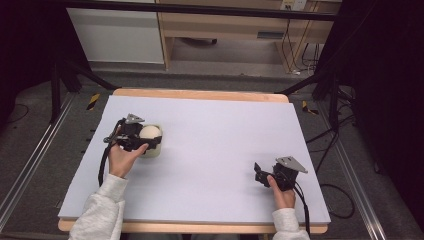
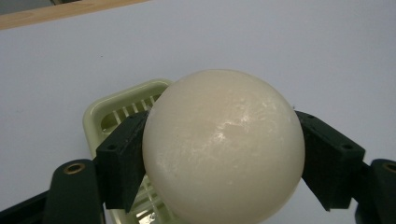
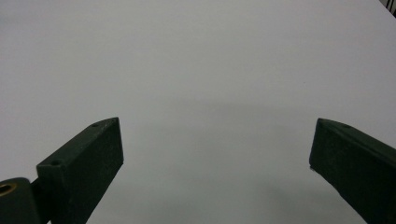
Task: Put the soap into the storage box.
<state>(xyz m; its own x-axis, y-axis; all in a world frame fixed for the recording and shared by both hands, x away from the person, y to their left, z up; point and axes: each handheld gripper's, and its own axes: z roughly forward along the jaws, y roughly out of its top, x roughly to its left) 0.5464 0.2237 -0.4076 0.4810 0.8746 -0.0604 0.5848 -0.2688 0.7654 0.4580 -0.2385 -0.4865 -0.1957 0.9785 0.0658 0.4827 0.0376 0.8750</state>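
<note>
Left gripper [image 1: 145,139]: level, over the slotted green tray [image 2: 108,112], jaws clamped on the cream ball [image 2: 223,145]
Right gripper [image 1: 260,174]: low over the table [image 1: 215,145], jaws wide apart, empty

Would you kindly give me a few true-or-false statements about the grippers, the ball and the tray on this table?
1. The left gripper grips a smooth cream-white ball. True.
2. The right gripper holds a small block. False: its jaws stand open with nothing between them.
3. A pale green slotted plastic tray lies just beneath the ball. True.
4. The pale lilac tabletop is bare wood all over. False: wood shows only at its edges.
</note>
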